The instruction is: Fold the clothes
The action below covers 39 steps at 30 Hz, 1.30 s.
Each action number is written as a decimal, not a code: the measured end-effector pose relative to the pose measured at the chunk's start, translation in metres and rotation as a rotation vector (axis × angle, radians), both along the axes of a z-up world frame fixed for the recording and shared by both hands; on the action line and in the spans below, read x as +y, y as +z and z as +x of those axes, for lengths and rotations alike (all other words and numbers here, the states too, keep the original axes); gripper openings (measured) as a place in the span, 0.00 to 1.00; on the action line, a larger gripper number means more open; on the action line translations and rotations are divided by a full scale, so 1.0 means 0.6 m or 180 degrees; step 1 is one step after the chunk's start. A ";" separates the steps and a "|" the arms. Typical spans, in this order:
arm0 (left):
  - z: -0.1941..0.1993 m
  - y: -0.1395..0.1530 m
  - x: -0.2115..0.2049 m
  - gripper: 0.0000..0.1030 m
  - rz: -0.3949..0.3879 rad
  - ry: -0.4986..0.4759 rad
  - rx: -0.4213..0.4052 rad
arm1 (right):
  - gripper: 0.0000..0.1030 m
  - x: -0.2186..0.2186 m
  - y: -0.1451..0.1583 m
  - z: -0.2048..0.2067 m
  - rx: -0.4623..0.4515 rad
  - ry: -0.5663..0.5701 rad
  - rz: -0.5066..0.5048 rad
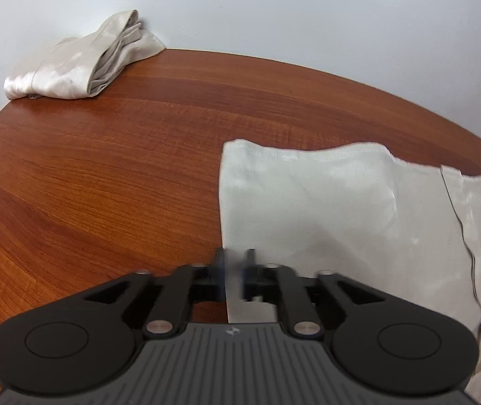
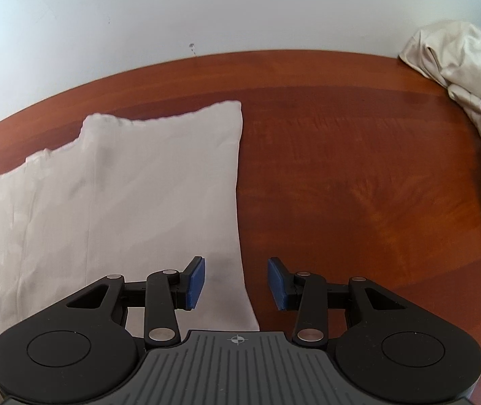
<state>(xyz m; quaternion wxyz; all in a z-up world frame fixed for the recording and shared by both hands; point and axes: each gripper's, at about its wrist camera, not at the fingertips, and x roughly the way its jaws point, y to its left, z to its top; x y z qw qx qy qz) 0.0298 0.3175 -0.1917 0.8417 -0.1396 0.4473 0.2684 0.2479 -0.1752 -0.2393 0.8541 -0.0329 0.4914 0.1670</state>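
Note:
A pale cream garment (image 1: 325,209) lies flat and partly folded on the wooden table (image 1: 105,168). My left gripper (image 1: 235,263) is shut on the garment's near left edge, with cloth between the fingers. In the right wrist view the same garment (image 2: 122,195) spreads to the left. My right gripper (image 2: 235,281) is open and empty, its blue pads (image 2: 196,281) straddling the garment's near right edge just above the table (image 2: 358,185).
A folded cream cloth (image 1: 81,64) lies at the table's far left corner by the white wall. A crumpled cream garment (image 2: 477,108) lies at the far right in the right wrist view. Bare wood lies between them.

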 end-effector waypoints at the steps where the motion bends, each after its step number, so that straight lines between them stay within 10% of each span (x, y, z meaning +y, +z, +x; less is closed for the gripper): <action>1: 0.003 0.001 0.005 0.20 -0.0001 0.0020 -0.0009 | 0.43 0.001 0.001 0.006 -0.0004 -0.0002 0.0004; 27: 0.118 -0.016 0.099 0.32 -0.0083 0.0210 -0.0024 | 0.50 0.045 -0.001 0.142 -0.0098 0.0012 -0.0031; 39: 0.126 -0.026 0.073 0.03 -0.0008 0.0027 -0.0101 | 0.48 0.065 -0.004 0.215 -0.0116 0.0149 0.0126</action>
